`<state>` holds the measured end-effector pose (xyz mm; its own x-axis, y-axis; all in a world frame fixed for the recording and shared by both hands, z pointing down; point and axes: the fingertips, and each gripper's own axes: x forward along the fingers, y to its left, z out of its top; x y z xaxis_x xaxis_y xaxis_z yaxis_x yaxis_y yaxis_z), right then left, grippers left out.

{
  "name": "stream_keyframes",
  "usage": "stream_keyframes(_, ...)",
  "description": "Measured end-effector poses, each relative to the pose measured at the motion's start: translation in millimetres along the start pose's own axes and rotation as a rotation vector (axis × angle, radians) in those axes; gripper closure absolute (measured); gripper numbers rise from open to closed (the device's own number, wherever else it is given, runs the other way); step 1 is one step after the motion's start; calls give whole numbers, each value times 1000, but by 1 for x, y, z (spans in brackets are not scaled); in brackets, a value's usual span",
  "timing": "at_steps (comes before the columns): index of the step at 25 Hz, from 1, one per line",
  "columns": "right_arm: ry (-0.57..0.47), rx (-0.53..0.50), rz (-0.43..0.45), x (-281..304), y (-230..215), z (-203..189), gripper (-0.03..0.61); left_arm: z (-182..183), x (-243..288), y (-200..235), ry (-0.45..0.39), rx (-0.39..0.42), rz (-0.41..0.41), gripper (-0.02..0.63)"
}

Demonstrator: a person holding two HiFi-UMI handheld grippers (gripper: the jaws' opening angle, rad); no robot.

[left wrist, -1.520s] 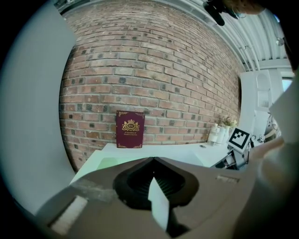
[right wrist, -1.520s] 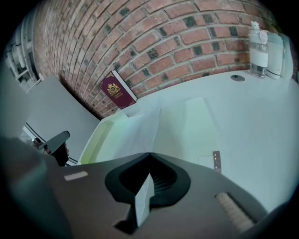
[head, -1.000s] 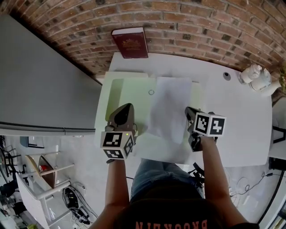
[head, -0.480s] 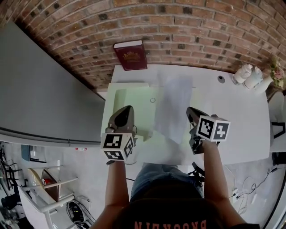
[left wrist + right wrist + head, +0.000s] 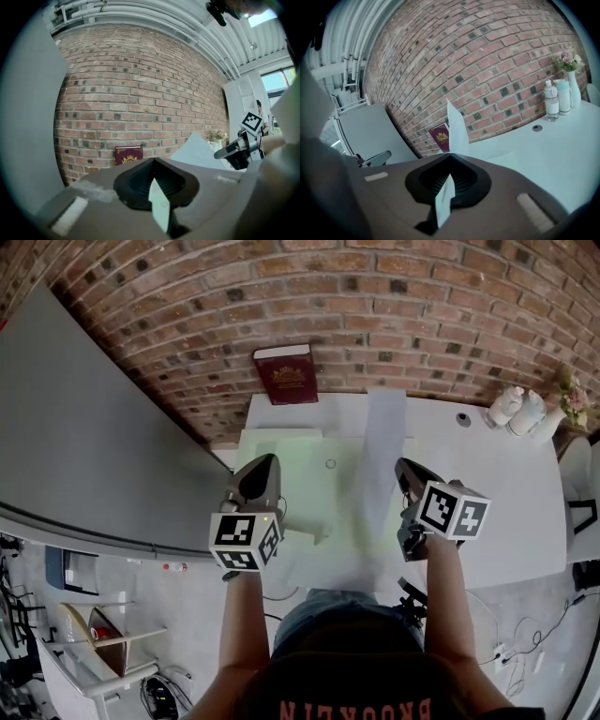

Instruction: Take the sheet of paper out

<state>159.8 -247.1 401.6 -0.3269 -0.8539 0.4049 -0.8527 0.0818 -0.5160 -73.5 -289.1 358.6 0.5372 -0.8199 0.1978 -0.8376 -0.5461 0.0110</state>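
Observation:
A white sheet of paper (image 5: pixel 382 442) is lifted off the white table (image 5: pixel 506 493) and stands nearly on edge. My right gripper (image 5: pixel 403 468) is shut on its near end; in the right gripper view the sheet (image 5: pixel 456 127) rises beyond the closed jaws (image 5: pixel 450 158). A pale green translucent folder (image 5: pixel 300 479) lies on the table to the left of the paper. My left gripper (image 5: pixel 266 463) is shut on the folder's near edge, a green strip (image 5: pixel 159 206) pinched between its jaws (image 5: pixel 153 160).
A maroon book (image 5: pixel 285 374) leans on the brick wall at the table's far edge. Bottles and a flower vase (image 5: pixel 520 409) stand far right, near a small round hole (image 5: pixel 462 419). A grey panel (image 5: pixel 84 427) runs along the left.
Both grippers have risen. The paper, which lay flat over the folder, has been raised and now stands almost edge-on above the table while the left gripper keeps the folder.

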Motion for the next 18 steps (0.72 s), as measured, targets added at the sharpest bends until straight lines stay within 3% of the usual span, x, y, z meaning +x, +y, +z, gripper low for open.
stream_keyframes(12,-233,-152,-45,-17,37,51,577,49,-13,18,-131,32,20,614)
stream_keyframes(18,-353,-282,-57,-31,60,71,577,72,-21,27,-199,33,43,614)
